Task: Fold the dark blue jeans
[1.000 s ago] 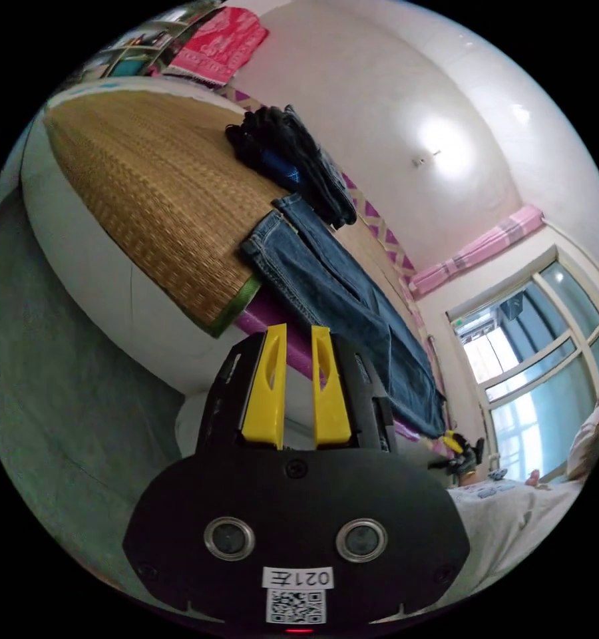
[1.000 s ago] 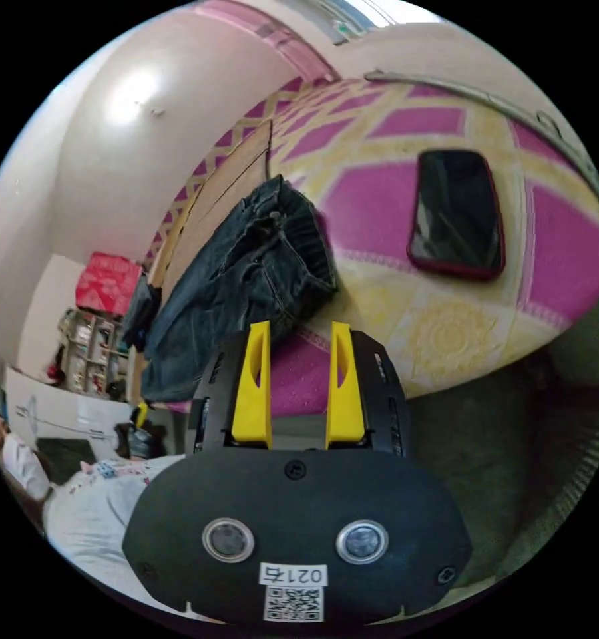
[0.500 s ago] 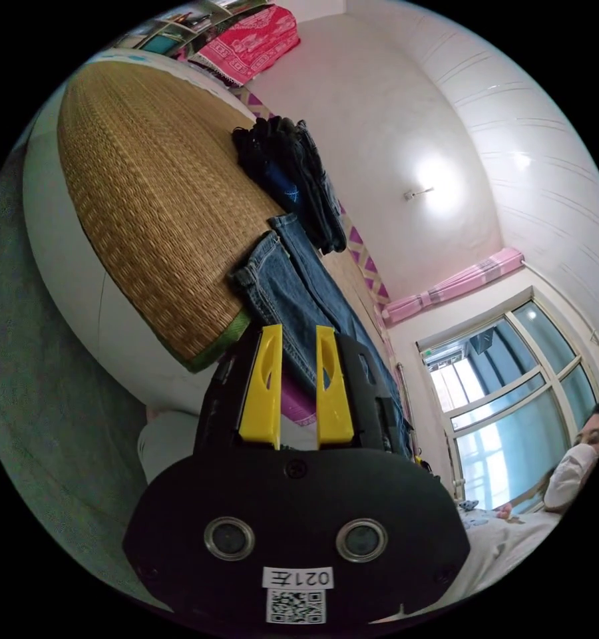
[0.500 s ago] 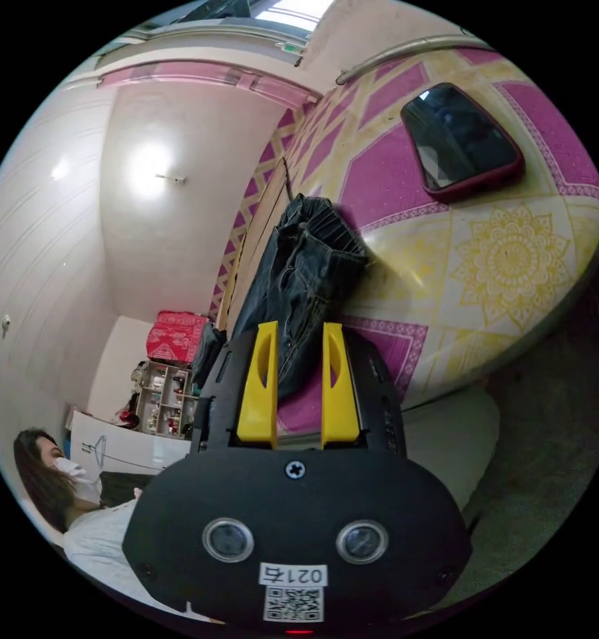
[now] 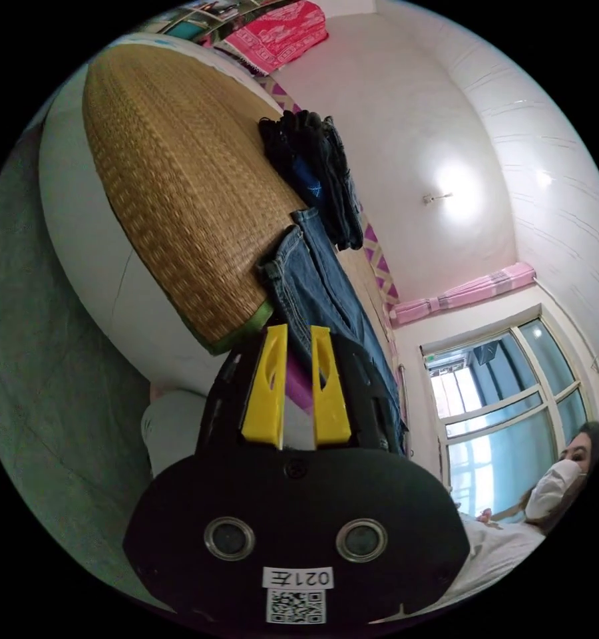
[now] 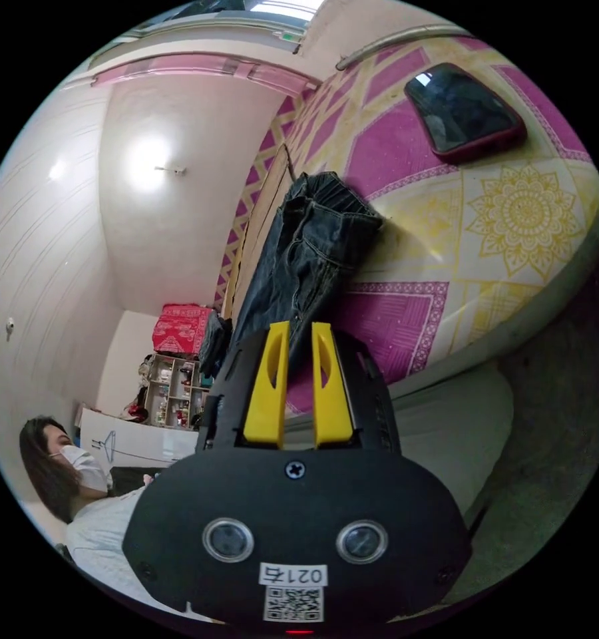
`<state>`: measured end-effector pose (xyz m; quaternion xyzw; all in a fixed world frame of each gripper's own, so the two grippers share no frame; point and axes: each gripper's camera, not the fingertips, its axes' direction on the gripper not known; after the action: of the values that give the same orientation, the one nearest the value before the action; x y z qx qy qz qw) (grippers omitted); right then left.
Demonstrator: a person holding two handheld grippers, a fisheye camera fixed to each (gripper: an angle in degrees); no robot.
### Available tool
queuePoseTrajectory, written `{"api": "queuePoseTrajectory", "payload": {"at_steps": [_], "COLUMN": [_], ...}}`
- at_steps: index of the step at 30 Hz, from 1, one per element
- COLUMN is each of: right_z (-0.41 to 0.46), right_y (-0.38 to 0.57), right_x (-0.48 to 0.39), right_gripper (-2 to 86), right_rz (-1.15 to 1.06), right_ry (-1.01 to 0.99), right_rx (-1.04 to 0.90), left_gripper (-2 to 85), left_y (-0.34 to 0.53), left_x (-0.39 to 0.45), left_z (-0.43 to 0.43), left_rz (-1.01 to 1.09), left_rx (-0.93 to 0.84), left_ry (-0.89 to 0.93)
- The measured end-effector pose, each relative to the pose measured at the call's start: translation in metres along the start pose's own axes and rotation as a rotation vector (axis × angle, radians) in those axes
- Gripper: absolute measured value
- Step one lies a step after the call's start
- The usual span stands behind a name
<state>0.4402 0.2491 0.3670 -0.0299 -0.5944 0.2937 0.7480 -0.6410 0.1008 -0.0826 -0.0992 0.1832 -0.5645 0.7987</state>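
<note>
The dark blue jeans (image 5: 319, 293) lie stretched along the near edge of the bed, hem end on the woven mat (image 5: 180, 186). In the left gripper view my left gripper (image 5: 299, 331) has its yellow jaws closed to a narrow slit on the lower edge of a leg near the hem. In the right gripper view the jeans (image 6: 306, 253) show their waist end on the magenta and yellow sheet (image 6: 526, 213). My right gripper (image 6: 300, 326) is shut on the near edge of the denim below the waist.
A pile of dark clothes (image 5: 313, 173) sits on the mat beyond the hems. A phone (image 6: 462, 113) lies on the sheet past the waist. A masked person (image 6: 66, 466) is between the grippers. A shelf (image 6: 163, 393) stands at the far wall; green floor (image 5: 40, 399) lies beside the bed.
Both grippers have come in to the bed's edge. The right jaws have narrowed from wide apart to a slit on the denim. The left jaws parted slightly, then closed on the leg's edge.
</note>
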Motion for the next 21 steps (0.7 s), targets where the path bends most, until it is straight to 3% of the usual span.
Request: {"api": "queuePoseTrajectory", "payload": {"at_steps": [7, 14, 21], "right_z": [0.036, 0.038, 0.092], "right_y": [0.001, -0.002, -0.094], "right_x": [-0.002, -0.046, -0.150], "right_gripper": [5.7, 1.4, 0.8], "right_rz": [0.045, -0.059, -0.254], "right_ry": [-0.031, -0.067, -0.135], "right_rx": [-0.029, -0.004, -0.048], "left_gripper": [3.6, -0.9, -0.9], "left_y": [-0.028, -0.060, -0.149], "left_x": [0.009, 0.050, 0.136], "left_z": [0.031, 0.046, 0.088], "left_rz": [-0.014, 0.187, 0.376], "left_rx": [-0.010, -0.068, -0.108], "left_ry": [0.029, -0.017, -0.008]}}
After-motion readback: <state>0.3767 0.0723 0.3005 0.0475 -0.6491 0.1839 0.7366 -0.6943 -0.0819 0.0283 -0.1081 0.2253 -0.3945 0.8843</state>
